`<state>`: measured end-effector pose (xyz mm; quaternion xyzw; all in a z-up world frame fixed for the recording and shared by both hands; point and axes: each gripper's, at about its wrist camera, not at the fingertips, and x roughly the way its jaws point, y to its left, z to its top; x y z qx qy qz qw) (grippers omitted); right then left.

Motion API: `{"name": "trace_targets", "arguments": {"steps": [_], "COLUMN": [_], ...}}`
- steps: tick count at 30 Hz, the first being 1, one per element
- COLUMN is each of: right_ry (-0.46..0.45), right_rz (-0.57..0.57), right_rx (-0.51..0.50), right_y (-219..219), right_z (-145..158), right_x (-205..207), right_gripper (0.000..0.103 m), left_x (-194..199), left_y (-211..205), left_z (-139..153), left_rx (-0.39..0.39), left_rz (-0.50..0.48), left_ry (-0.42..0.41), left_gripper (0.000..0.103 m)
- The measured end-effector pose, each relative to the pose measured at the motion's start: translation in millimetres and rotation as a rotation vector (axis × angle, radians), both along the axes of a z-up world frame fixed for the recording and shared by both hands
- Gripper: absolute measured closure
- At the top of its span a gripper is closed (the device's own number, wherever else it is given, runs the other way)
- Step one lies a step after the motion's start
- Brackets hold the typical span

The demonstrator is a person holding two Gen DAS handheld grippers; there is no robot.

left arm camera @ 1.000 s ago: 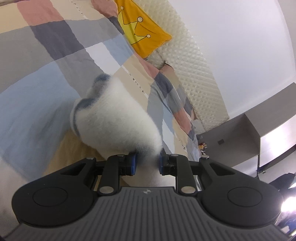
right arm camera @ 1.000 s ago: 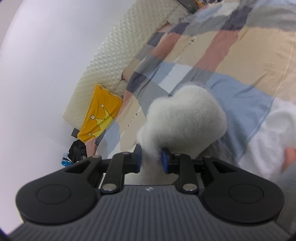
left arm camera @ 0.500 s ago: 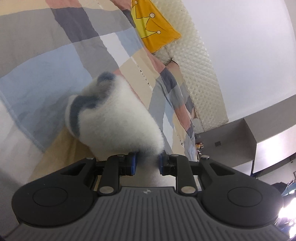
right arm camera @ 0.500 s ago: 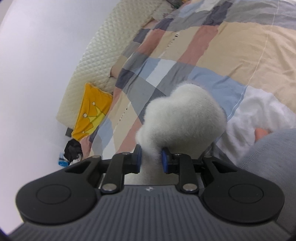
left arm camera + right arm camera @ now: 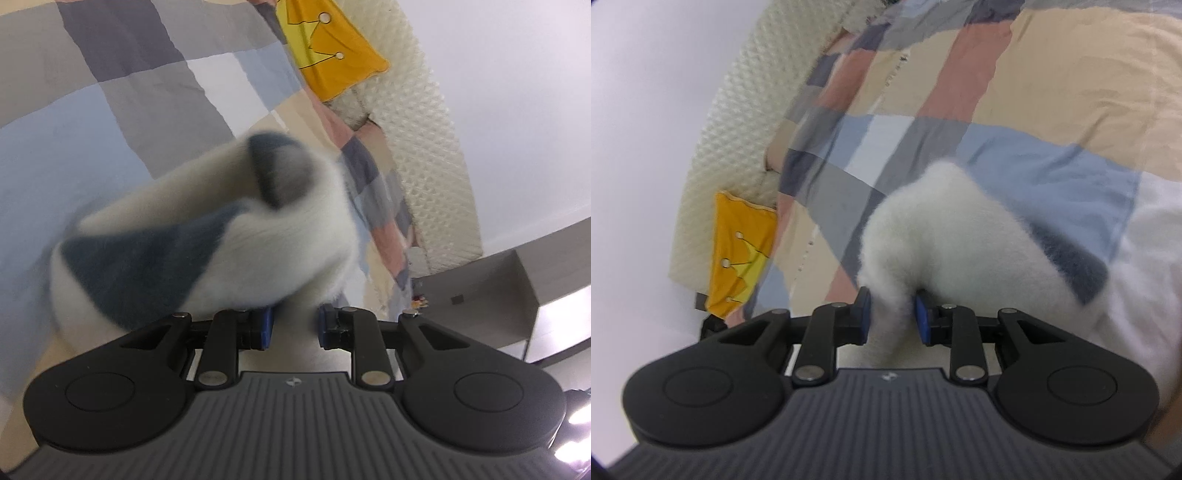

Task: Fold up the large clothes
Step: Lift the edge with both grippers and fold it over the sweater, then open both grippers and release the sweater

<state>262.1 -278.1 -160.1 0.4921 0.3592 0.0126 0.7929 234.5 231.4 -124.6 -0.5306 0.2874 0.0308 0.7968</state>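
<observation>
Left gripper (image 5: pixel 293 326): blue pads pinch a bunch of the fluffy white garment (image 5: pixel 207 254), which bulges forward past the jaws; dark blue-grey patches show on the fleece. Blur on the cloth here.

Right gripper (image 5: pixel 892 319): pads likewise clamped on a thick wad of the same white garment (image 5: pixel 960 236), with one grey-blue band visible toward the right of the bundle. More white fleece lies beyond and to the right, resting on the bed.

So the garment is held at two points, one per gripper, each grip lifted off the bed while the rest trails onto the quilt (image 5: pixel 1052 88).

Below and behind: a patchwork quilt in blue, grey, beige and pink blocks (image 5: pixel 122 110), somewhat rumpled. Farther off, a yellow pillow with a crown print (image 5: pixel 332 48) leans against a cream padded headboard (image 5: pixel 424 122); white wall behind. In the left view a grey cabinet (image 5: pixel 498 288) stands past the bed's far edge.

Progress, as a judgement: mid-fold. Both edges are gripped and look to be in carry across the bed; no neat stack is visible anywhere. Left to do: lay the held edge down over the rest, release, smooth, probably at least one more fold. How much of the garment is already doubled cannot be told from these views
</observation>
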Motion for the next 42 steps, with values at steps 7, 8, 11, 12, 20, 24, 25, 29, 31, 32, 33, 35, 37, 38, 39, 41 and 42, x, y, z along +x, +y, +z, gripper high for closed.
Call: {"name": "trace_targets", "arguments": {"steps": [7, 8, 11, 12, 20, 24, 25, 29, 31, 32, 33, 35, 37, 38, 39, 41, 42], "right_ry": [-0.029, -0.035, -0.043, -0.048, -0.060, -0.106, -0.112, -0.121, -0.134, -0.144, -0.152, -0.169, -0.192, -0.206, -0.227, -0.264, -0.278], "right_rz": [0.077, 0.081, 0.085, 0.088, 0.118, 0.150, 0.156, 0.154, 0.157, 0.161, 0.166, 0.170, 0.174, 0.175, 0.175, 0.180, 0.188], "right_rx": [-0.085, -0.094, -0.106, -0.116, -0.187, -0.317, -0.346, -0.373, -0.382, -0.389, -0.399, -0.411, -0.424, -0.434, -0.443, -0.466, -0.477], "right_y": [10.2, 11.4, 14.7, 16.3, 21.4, 35.7, 38.8, 40.0, 39.2, 39.3, 40.6, 40.5, 41.0, 40.9, 41.0, 42.7, 44.2], "right_z": [-20.1, -23.3, -29.7, -29.9, -50.1, -44.6, -44.8, -40.6, -38.3, -36.3, -34.2, -28.9, -22.7, -19.3, -16.0, -10.6, -8.4], "right_x": [40.7, 45.6, 62.4, 66.9, 87.4, 92.7, 93.8, 92.3, 88.5, 85.7, 83.8, 79.3, 74.6, 71.5, 68.0, 60.9, 58.4], "right_gripper": [0.075, 0.075, 0.075, 0.076, 0.080, 0.080, 0.079, 0.079, 0.078, 0.077, 0.077, 0.074, 0.059, 0.051, 0.035, 0.026, 0.024], "left_x": [42.1, 48.3, 66.9, 71.0, 97.9, 102.6, 103.9, 102.6, 101.5, 100.0, 98.4, 94.9, 90.2, 88.3, 86.7, 83.5, 82.8], "left_y": [15.8, 18.1, 23.4, 24.9, 28.2, 25.9, 26.4, 31.5, 32.3, 32.5, 32.6, 31.6, 27.7, 24.8, 21.3, 12.7, 7.4], "left_z": [-40.5, -43.9, -51.8, -55.3, -79.7, -81.0, -82.2, -79.4, -75.9, -74.0, -71.9, -65.6, -57.0, -52.1, -46.9, -38.0, -34.5], "left_rx": [-0.010, -0.005, 0.024, 0.022, 0.056, 0.096, 0.095, 0.077, 0.082, 0.084, 0.083, 0.091, 0.118, 0.138, 0.155, 0.196, 0.221], "left_rz": [0.006, 0.004, 0.009, 0.019, -0.001, -0.020, -0.021, -0.045, -0.074, -0.080, -0.084, -0.095, -0.096, -0.098, -0.098, -0.117, -0.134], "left_ry": [0.019, 0.019, 0.012, -0.008, -0.006, -0.014, -0.016, -0.028, -0.038, -0.045, -0.053, -0.078, -0.098, -0.108, -0.123, -0.146, -0.154], "left_gripper": [0.078, 0.078, 0.080, 0.081, 0.084, 0.084, 0.084, 0.083, 0.080, 0.076, 0.074, 0.055, 0.038, 0.032, 0.031, 0.030, 0.030]}}
